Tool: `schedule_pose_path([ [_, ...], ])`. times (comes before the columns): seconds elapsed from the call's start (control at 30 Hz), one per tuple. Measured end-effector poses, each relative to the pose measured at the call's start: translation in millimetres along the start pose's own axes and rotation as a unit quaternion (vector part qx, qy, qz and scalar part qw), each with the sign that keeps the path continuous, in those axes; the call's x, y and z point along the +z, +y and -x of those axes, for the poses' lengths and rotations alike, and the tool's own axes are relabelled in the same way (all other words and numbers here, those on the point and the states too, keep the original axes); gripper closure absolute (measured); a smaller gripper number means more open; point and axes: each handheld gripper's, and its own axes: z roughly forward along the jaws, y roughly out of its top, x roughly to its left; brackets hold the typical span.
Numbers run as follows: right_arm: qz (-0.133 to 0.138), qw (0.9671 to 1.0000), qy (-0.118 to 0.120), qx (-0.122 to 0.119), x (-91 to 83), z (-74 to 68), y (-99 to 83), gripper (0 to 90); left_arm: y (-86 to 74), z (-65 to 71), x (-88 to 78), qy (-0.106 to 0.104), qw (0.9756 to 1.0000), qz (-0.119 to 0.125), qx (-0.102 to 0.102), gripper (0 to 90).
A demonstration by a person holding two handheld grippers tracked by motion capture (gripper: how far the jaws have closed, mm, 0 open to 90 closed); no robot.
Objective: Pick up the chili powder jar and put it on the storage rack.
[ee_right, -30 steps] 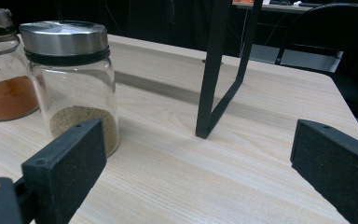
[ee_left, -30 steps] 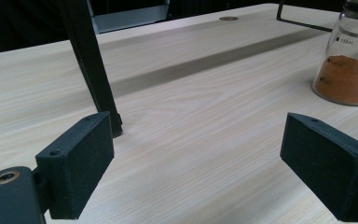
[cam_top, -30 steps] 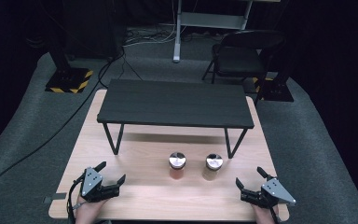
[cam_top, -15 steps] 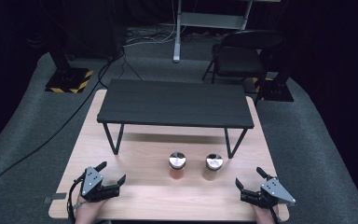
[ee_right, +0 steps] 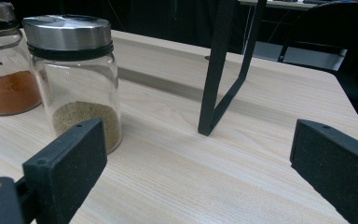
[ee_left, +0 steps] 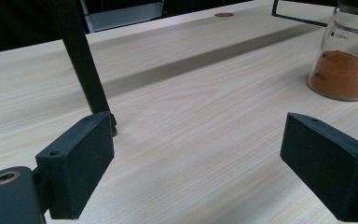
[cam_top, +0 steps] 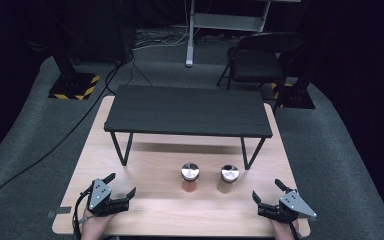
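Side by side, orange-powder jar (lidded), tan-powder jar

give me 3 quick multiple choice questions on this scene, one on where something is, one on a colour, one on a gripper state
1. Where do the two jars stand?
A. on top of the black shelf
B. on the table in front of the shelf
C. on the floor

2. What colour is the powder in the left jar?
A. orange
B. white
C. blue

3. How does the right gripper stand?
A. shut on a jar
B. shut on nothing
C. open, holding nothing

Answers:
1 B: the left jar and right jar stand on the table, nearer than the shelf.
2 A: the left gripper view shows orange powder through the glass.
3 C: the right gripper has its jaws wide apart over bare wood.
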Motion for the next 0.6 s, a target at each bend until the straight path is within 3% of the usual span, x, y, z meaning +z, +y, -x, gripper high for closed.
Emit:
schedule_pose_path([
  [0.3, 0.001, 1.0, 0.0, -0.001, -0.1, -0.2, -0.3, 3.1, 0.5, -1.0, 0.4, -0.004, 1.0, -0.001, 0.002, 9.2],
  [0.6, 0.002, 1.0, -0.002, -0.001, -0.4, -0.9, -0.7, 3.1, -0.8, -5.3, 0.7, -0.023, 0.9997, 0.004, 0.005, 8.8],
])
